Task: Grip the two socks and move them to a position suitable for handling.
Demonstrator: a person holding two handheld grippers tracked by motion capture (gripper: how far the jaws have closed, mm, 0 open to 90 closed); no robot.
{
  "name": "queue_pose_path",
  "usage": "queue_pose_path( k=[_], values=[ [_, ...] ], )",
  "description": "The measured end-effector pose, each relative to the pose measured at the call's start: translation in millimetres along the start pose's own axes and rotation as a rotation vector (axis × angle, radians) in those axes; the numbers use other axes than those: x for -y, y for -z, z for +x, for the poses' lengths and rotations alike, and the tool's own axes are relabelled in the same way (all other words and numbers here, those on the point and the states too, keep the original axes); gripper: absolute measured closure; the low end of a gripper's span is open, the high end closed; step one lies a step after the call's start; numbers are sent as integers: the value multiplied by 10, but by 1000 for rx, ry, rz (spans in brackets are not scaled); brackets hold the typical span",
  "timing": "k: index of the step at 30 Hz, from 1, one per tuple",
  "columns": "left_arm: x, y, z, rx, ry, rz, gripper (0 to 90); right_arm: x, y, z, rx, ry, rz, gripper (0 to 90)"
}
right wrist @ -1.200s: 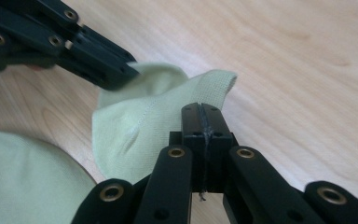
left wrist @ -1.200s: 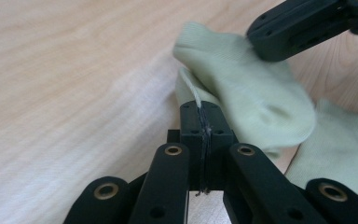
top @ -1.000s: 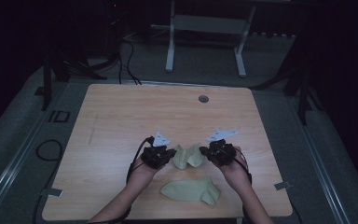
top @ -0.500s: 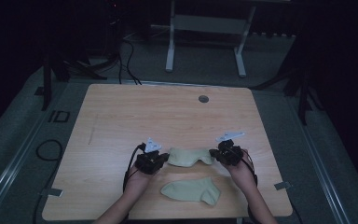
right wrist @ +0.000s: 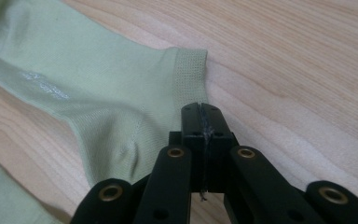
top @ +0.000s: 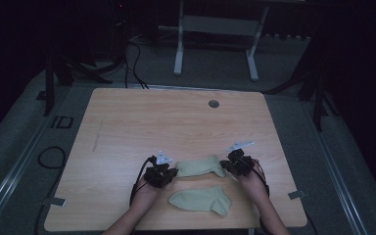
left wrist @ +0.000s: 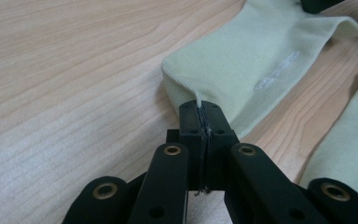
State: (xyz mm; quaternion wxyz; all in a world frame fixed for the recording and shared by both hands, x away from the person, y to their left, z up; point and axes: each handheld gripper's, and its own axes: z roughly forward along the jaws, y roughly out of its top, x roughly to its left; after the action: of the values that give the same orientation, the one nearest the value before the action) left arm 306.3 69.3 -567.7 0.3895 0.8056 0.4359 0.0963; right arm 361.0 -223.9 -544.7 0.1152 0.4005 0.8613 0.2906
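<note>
Two pale green socks lie on the wooden table (top: pixel 127 127). The farther sock (top: pixel 200 166) is stretched out flat between my two grippers. My left gripper (top: pixel 170 173) is shut on its toe end (left wrist: pixel 186 88), with a fold of cloth pinched between the pads (left wrist: pixel 200 109). On the cuff end (right wrist: pixel 189 70), my right gripper (top: pixel 227 165) is shut, and its jaws meet at the cuff's edge (right wrist: pixel 200 112). The nearer sock (top: pixel 200 199) lies loose by the front edge, also seen as the nearer sock (left wrist: pixel 349 140) and the nearer sock (right wrist: pixel 0 196).
A round grommet (top: pixel 213 104) sits near the table's far edge. A white stand (top: pixel 215 29) is on the floor behind the table, and cables (top: pixel 49 156) lie on the floor at the left. The front edge of the table is close below the nearer sock.
Both hands have come down and moved apart. The farther sock, bunched up between the grippers a second ago, now lies spread flat on the table. Both grippers stay shut on it.
</note>
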Motion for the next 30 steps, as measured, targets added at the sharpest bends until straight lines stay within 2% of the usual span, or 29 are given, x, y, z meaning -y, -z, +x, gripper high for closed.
queue_pose_path(
  k=[2,3,4,6,7,9,10,11,12,14,15,16,18,20,21,24,25,30],
  values=[
    [0,-1,1,14,1,3,861,3,7,-1,-7,-1,1,864],
    [0,-1,1,14,1,3,812,3,17,-7,-11,0,-6,864],
    [-16,22,-4,22,-3,-5,732,-3,39,-4,-13,-7,-15,793],
    [-49,69,-27,-14,-31,-18,594,-26,105,11,-14,-9,-33,752],
    [-69,101,-32,-34,-52,-27,593,-42,146,29,-16,-3,-44,744],
    [-111,163,-43,-55,-59,-52,560,-73,221,77,-23,13,-59,742],
    [-111,163,-43,-55,-59,-52,563,-73,221,77,-23,13,-59,742],
    [-150,231,-62,-68,-75,-85,612,-93,283,141,-30,33,-72,758],
    [-166,252,-78,-61,-84,-94,665,-97,307,170,-37,34,-83,780],
    [-179,257,-99,-48,-95,-92,789,-87,340,215,-50,30,-98,811],
    [-193,220,-143,-23,-113,-63,826,-75,342,233,-55,30,-101,829],
    [-193,220,-143,-23,-113,-63,857,-75,342,233,-55,30,-101,829],
    [-180,94,-188,-9,-126,-11,864,-20,288,293,-44,43,-81,826],
    [-171,53,-187,-16,-129,4,865,26,230,319,-20,53,-59,804],
    [-148,-19,-162,-22,-115,25,864,51,197,324,-16,58,-47,779],
    [-121,-57,-134,-36,-111,34,863,105,132,328,-3,62,-21,731],
    [-106,-67,-114,-38,-103,41,863,160,62,330,35,95,10,678],
    [-113,-72,-64,-56,-106,36,863,141,40,271,22,79,-4,651]
  ],
)
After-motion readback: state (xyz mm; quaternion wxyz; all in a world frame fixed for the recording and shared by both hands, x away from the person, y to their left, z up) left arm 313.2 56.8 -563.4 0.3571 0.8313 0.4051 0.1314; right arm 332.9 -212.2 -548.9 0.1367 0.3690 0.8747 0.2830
